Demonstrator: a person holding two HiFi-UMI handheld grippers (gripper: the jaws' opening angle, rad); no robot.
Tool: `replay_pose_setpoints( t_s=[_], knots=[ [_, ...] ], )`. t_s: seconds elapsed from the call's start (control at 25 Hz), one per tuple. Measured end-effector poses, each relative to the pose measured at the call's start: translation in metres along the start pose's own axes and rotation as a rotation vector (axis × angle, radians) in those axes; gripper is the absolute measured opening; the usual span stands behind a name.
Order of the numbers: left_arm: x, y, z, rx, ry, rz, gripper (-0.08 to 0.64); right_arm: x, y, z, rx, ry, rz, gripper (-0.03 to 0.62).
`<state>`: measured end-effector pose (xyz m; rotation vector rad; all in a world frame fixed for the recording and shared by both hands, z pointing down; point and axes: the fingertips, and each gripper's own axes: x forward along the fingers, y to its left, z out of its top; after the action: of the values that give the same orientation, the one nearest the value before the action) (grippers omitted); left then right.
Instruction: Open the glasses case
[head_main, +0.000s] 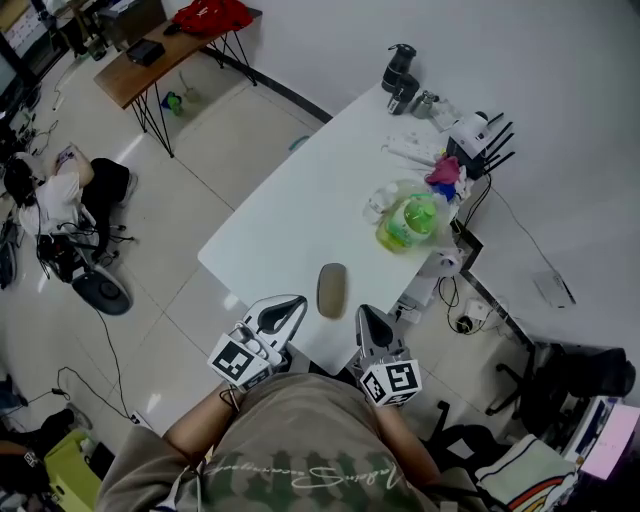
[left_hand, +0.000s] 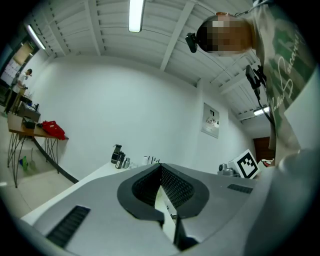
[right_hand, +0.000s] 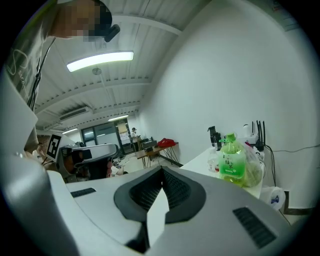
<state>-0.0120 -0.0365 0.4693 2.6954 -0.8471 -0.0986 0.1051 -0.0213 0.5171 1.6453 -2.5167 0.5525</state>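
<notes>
Approach stage, lid not yet touched: my left gripper (head_main: 296, 302) and right gripper (head_main: 363, 313) both have their jaws together with nothing in them.

The closed, grey-brown glasses case (head_main: 332, 290) lies between the two tips and just ahead of them, near the close edge of the white table (head_main: 280, 210), and I see neither tool touching it. As I judge it, I must next spread the jaws, pin the base with one tool and work the lid up with the other. Further ahead of the right gripper stands a green tea bottle (head_main: 412, 218) in a clear plastic bag, then a white router (head_main: 472, 133) and dark flasks (head_main: 400, 78) at the far end. Beyond the left gripper, across tiled floor, is a wooden desk (head_main: 150, 62) with something red (head_main: 212, 15) on it.
</notes>
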Motion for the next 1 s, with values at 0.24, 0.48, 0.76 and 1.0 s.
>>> replay_pose_setpoints(
  t_s=[0.24,0.48,0.76,1.0],
  knots=[
    [0.008,0.006,0.007,-0.028,-0.018,0.012,0.006,0.001,-0.006,0.007,-0.020,-0.024,-0.010,0.006],
    [0.017,0.006,0.005,0.023,-0.005,0.001,0.006,0.003,-0.019,0.011,0.011,-0.038,-0.008,0.006],
    [0.022,0.001,0.004,0.007,0.001,-0.015,0.006,0.010,-0.017,0.004,-0.008,-0.003,0.020,0.008],
    [0.018,0.003,0.003,-0.013,-0.008,0.002,0.006,0.010,-0.018,0.003,-0.019,-0.005,0.007,0.008]
  ],
)
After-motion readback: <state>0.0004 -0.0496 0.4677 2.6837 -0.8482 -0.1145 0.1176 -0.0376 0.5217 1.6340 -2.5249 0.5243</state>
